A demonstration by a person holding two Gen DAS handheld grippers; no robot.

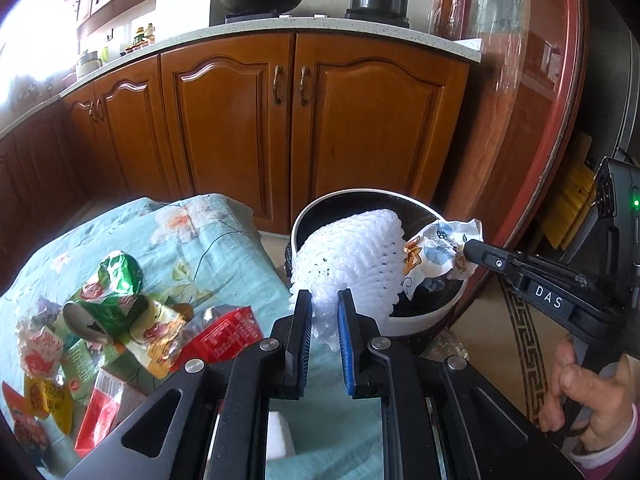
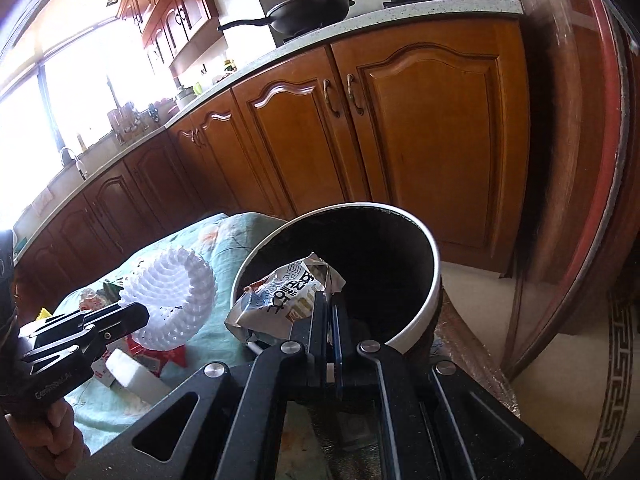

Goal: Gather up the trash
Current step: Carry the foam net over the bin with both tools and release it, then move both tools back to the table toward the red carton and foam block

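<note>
Landmark = trash bin, white rim, dark inside, standing off the edge of the tabletop with the floral teal cloth

Left gripper: pinching the tail of a white foam fruit net; net body bulges over the bin's near rim in the left wrist view, while the right wrist view shows it just beside the bin, over the cloth

Right gripper: jaws pressed together on a crumpled white/blue snack wrapper, held over the bin mouth, just inside the rim. From the left wrist view the same wrapper sits at the bin's right rim, touching the net

Remaining trash left of the bin on the cloth: green foil bag, red wrapper, more crumpled packets further left. White foam block also on the cloth, near the left gripper
</note>
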